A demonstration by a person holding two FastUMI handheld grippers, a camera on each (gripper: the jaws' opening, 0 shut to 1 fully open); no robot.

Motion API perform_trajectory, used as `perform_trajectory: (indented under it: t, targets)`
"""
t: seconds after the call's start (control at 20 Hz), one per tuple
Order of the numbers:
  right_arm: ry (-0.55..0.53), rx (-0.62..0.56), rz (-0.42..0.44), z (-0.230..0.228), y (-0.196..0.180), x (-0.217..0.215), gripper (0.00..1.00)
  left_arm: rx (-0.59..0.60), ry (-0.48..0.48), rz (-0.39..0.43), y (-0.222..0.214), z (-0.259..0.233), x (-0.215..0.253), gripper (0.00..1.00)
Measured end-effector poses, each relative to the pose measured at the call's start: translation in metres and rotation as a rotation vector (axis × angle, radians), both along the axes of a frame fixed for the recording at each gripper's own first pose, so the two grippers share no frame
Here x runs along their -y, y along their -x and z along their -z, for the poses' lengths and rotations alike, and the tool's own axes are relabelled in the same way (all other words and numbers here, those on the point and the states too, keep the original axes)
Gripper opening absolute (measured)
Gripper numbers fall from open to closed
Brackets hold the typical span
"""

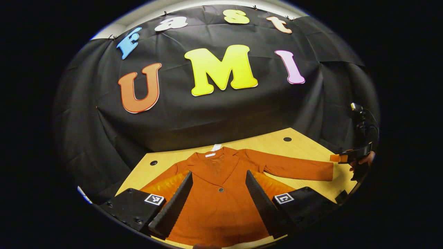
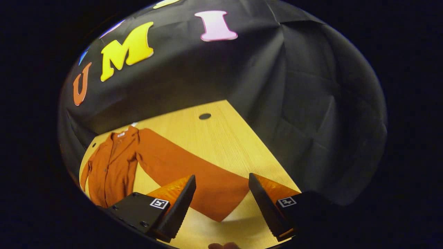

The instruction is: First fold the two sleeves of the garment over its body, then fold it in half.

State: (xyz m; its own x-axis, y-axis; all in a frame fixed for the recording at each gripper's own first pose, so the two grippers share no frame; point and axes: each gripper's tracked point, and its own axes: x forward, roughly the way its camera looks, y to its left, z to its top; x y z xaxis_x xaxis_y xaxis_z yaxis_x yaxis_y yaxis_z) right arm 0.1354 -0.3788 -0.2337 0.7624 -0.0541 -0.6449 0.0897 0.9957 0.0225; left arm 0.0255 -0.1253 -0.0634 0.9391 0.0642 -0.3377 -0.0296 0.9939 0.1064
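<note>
A rust-orange jacket lies flat and face up on a wooden table, collar toward the wall, one dark button on its front. My left gripper hovers open over the jacket's body, fingers apart on either side of the button. The jacket's long sleeve stretches out to the right; the other gripper, held by a hand, sits at its cuff. In the right gripper view my right gripper stands open just above that sleeve's cuff end. The other sleeve runs left, partly behind my finger.
The black cloth wall closes off the back and sides of the table. Small dark holes mark the tabletop near its far corners. Bare wood lies beyond the outstretched sleeve. A white tag pokes out at the collar.
</note>
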Motion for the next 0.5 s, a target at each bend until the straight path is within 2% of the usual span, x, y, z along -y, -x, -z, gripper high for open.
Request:
perform_trajectory:
  t: [0.2, 0.45, 0.5]
  targets:
    - [0.01, -0.084, -0.013, 0.029, -0.014, 0.015, 0.98, -0.041, -0.025, -0.023, -0.003, 0.007, 0.005, 0.99]
    - [-0.01, -0.198, -0.013, 0.038, -0.003, 0.014, 0.98, -0.065, -0.042, -0.049, 0.0, 0.008, 0.006, 0.99]
    - [-0.004, -0.189, -0.017, 0.038, -0.006, 0.014, 0.96, -0.065, -0.05, -0.055, 0.001, 0.007, 0.003, 0.99]
